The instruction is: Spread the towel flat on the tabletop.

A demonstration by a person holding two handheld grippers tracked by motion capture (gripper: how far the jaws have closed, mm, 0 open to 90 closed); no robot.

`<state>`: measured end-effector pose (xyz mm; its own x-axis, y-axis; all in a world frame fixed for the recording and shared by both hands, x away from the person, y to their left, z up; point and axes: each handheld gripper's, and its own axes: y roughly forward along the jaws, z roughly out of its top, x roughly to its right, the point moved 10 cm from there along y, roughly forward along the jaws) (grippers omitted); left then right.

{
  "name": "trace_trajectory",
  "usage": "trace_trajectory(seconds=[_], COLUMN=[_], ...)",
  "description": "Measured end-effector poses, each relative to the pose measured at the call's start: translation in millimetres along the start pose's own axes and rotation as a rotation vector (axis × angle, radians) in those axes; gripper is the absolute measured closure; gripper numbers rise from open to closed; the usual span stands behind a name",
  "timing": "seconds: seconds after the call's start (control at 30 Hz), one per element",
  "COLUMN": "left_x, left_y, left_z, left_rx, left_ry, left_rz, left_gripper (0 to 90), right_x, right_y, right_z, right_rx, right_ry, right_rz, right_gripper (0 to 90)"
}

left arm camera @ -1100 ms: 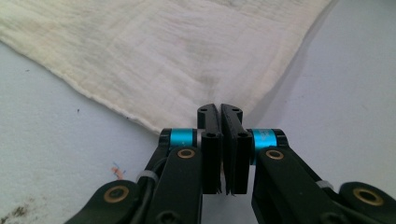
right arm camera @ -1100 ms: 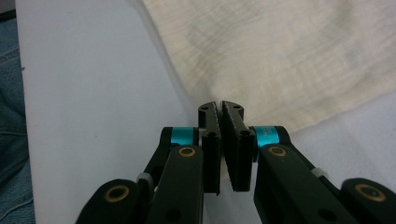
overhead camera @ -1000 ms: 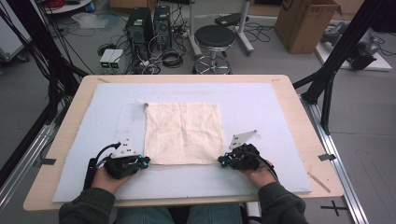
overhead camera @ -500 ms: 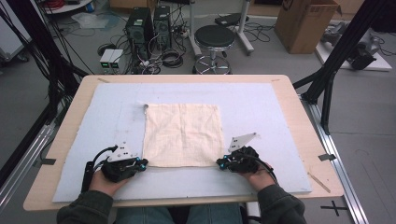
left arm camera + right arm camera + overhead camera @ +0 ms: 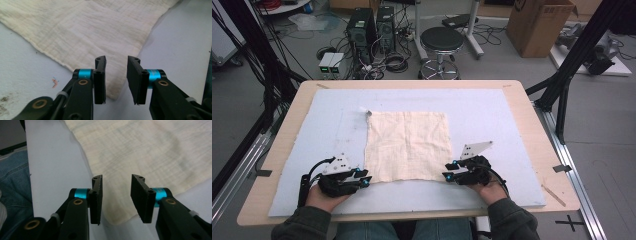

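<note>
A cream cloth (image 5: 408,145) lies spread flat on the pale blue mat (image 5: 492,115) covering the wooden tabletop (image 5: 532,125), roughly centred and nearer the person's edge. The left tongs (image 5: 366,178) sit at the cloth's near left corner, the right tongs (image 5: 448,175) at its near right corner — each pair of jaws is parted, gripping nothing. In both gripper views a cloth corner lies on the mat between and below the spread jaws.
</note>
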<state>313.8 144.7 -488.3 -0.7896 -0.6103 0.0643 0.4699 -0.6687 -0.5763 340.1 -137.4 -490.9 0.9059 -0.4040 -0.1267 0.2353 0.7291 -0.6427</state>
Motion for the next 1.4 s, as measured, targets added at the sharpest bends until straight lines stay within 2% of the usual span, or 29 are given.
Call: trace_trajectory(seconds=[0.03,0.27,0.33,0.53,0.8,1.0,1.4], left_x=[-0.5,-5.3,-9.2,-11.7,-14.1,-16.3,-18.5], left_y=[-0.6,-6.8,-9.0,-9.3,-11.9,-13.8,-13.0], left_z=[1.2,5.3,6.8,8.8,8.9,11.1,12.6], left_rx=[0.008,0.042,0.057,0.074,0.076,0.093,0.100], left_ry=[-0.006,-0.017,-0.033,-0.040,-0.035,-0.048,-0.054], left_rz=[0.005,0.017,0.029,0.033,0.038,0.047,0.052], left_gripper=[65.7,58.2,56.4,54.4,52.3,51.1,46.3], right_x=[1.5,6.6,7.6,10.8,15.2,19.7,23.5], right_y=[-0.9,-4.9,-5.5,-4.7,-6.7,-8.4,-8.5], right_z=[1.1,5.9,7.1,7.4,10.2,11.1,11.3], right_rx=[0.012,0.053,0.059,0.060,0.087,0.100,0.102], right_ry=[0.003,0.029,0.029,0.027,0.034,0.039,0.044], right_rz=[-0.009,-0.018,-0.022,-0.036,-0.059,-0.079,-0.103], right_gripper=[57.5,49.9,48.4,43.2,38.2,34.5,25.9])
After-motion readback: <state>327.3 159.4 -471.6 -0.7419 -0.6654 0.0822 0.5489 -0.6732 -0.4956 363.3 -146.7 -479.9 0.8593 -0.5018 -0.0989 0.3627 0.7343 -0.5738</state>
